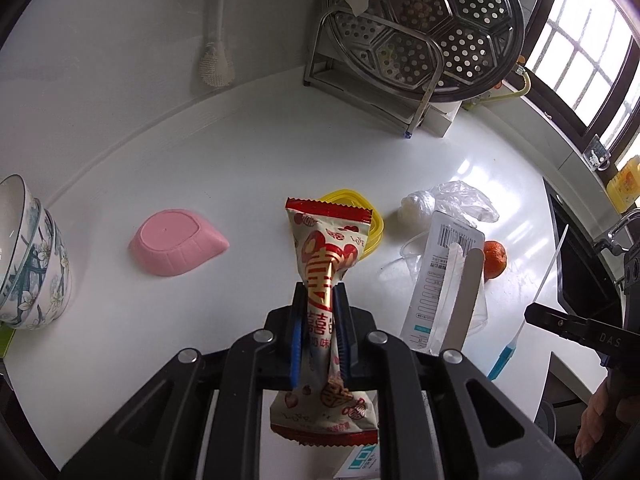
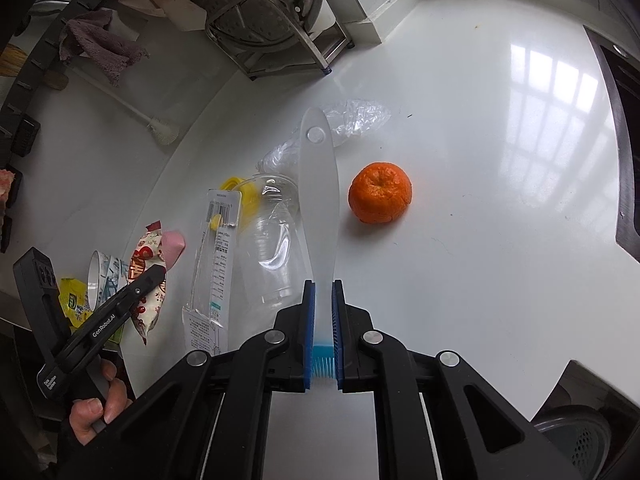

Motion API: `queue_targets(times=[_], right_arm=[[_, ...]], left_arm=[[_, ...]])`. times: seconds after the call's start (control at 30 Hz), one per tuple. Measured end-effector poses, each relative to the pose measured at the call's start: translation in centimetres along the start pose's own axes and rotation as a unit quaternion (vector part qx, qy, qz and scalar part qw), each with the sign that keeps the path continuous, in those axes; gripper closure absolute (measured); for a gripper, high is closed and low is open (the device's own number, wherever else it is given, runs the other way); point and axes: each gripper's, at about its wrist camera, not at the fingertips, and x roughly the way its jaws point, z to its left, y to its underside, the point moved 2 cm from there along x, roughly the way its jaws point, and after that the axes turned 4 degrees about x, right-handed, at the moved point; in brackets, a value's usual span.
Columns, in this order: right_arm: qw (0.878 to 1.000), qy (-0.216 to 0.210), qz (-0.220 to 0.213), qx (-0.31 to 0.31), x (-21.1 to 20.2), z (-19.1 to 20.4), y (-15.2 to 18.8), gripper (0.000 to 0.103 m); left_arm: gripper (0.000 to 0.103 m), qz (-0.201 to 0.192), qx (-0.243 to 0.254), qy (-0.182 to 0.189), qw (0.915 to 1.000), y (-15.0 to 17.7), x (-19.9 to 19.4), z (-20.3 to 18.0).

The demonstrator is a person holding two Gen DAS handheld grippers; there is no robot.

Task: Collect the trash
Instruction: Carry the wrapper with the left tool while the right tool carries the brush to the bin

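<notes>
My left gripper [image 1: 320, 292] is shut on a red and cream snack wrapper [image 1: 324, 248] and holds it above the white counter [image 1: 200, 184]; the wrapper also shows in the right wrist view [image 2: 146, 256]. My right gripper [image 2: 323, 284] is shut on a translucent white brush with blue bristles [image 2: 318, 184], handle pointing forward. A clear plastic cup [image 2: 272, 236] holding a long packaging sleeve [image 2: 216, 248] stands left of the brush. A crumpled clear plastic bag [image 2: 352, 120] and an orange [image 2: 380, 193] lie beyond.
A pink dish [image 1: 176, 242] lies upside down at left, stacked patterned bowls [image 1: 28, 256] at far left. A yellow lid [image 1: 372, 220] lies behind the wrapper. A metal rack with steamer trays [image 1: 420, 40] stands at the back. A dark sink [image 2: 628, 140] is at right.
</notes>
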Motion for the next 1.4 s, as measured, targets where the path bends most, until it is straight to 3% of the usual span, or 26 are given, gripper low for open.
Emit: queue_targets(times=[0.27,0.57,0.83,1.4], right_arm=[[1.0,-0.014,-0.018,-0.004,-2.9,-0.2,1.1,0.095],[0.999,-0.028,-0.026,-0.012,-6.5,-2.0,4.0,0.095],[0.999,-0.021,-0.03,-0.019,-10.7,-5.4,7.6,0.095],[0.999,0.028,-0.007,-0.028,-17.0,-15.5,15.3,0.095]], left_arm=[[0.089,-0.019,0.001,0.005,0.9998,0.6,-4.1,-1.6],[0.089,-0.03,0.02,0.005,0.9993,3.1,-7.9,-6.0],[0.089,-0.028,0.038,0.025,0.9986,6.8,-10.4,-12.2],[0.089,0.027,0.085,0.061,0.9942,16.6,-11.1,-26.4]])
